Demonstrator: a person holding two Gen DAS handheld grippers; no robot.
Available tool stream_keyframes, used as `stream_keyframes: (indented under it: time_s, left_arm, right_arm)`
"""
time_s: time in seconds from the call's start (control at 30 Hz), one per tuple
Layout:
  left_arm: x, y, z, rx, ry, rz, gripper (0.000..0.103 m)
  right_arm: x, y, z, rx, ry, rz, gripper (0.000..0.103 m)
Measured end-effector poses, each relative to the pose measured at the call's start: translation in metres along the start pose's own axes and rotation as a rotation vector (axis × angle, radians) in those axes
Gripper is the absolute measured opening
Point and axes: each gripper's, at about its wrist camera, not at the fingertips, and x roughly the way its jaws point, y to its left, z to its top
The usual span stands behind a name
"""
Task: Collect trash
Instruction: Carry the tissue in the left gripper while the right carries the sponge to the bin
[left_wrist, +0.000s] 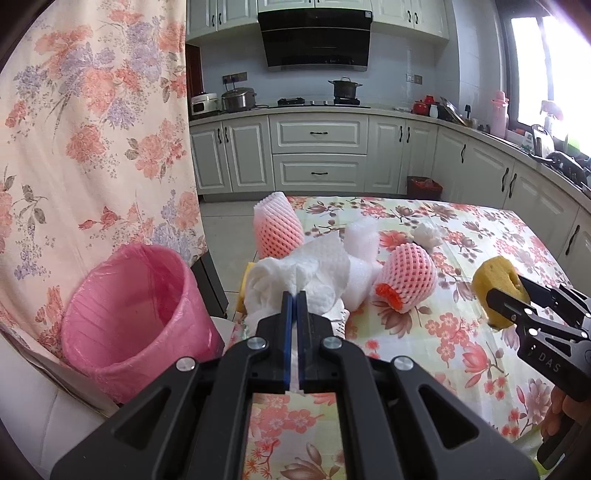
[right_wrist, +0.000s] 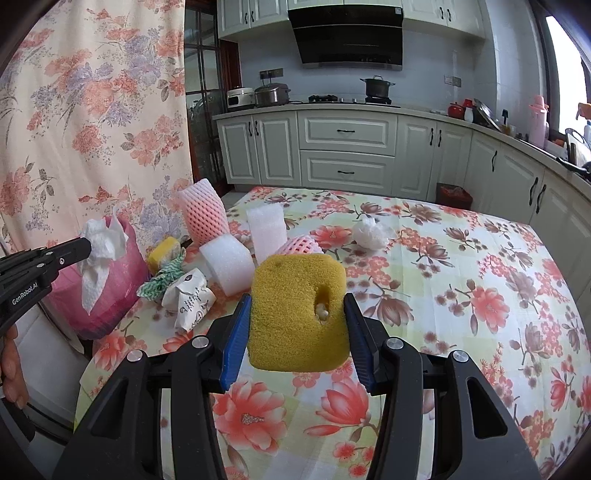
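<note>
Both grippers hold trash above the flowered desk, with the pink bin at its left edge.

The left gripper (left_wrist: 294, 295) has its jaws clamped tight on a white tissue (left_wrist: 295, 273), held up beside the bin (left_wrist: 129, 314), which stands off the desk's corner against a floral curtain (left_wrist: 92, 129). The right gripper (right_wrist: 297, 314) has its jaws pressed on both sides of a yellow sponge (right_wrist: 291, 314), lifted clear of the desk (right_wrist: 461, 295). Between the sponge and the bin lie a crumpled printed wrapper (right_wrist: 190, 299), a green-patterned scrap (right_wrist: 162, 278) and a second yellow sponge (right_wrist: 164, 253). Just behind them sit two white foam pieces (right_wrist: 229, 262), a pink net sleeve (right_wrist: 299, 245) and, at the far left edge, a taller one (right_wrist: 201, 214). A white wad (right_wrist: 371, 230) lies apart, mid-desk. Beyond are cabinets and a small floor bin (right_wrist: 454, 195).
</note>
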Motion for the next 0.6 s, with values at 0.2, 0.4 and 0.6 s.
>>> stream_keyframes:
  time_s: [0.2, 0.4, 0.6]
  left_arm:
    - [-0.008, 0.018, 0.005, -0.022, -0.025, 0.024, 0.002]
    - [-0.011, 0.034, 0.010, -0.042, -0.039, 0.049, 0.002]
    - [-0.011, 0.056, 0.011, -0.075, -0.046, 0.075, 0.002]
  right_arm:
    - [-0.010, 0.010, 0.013, -0.007, -0.038, 0.014, 0.047]
    - [-0.014, 0.025, 0.026, -0.028, -0.059, 0.041, 0.047]
    - [-0.012, 0.044, 0.040, -0.057, -0.072, 0.073, 0.047]
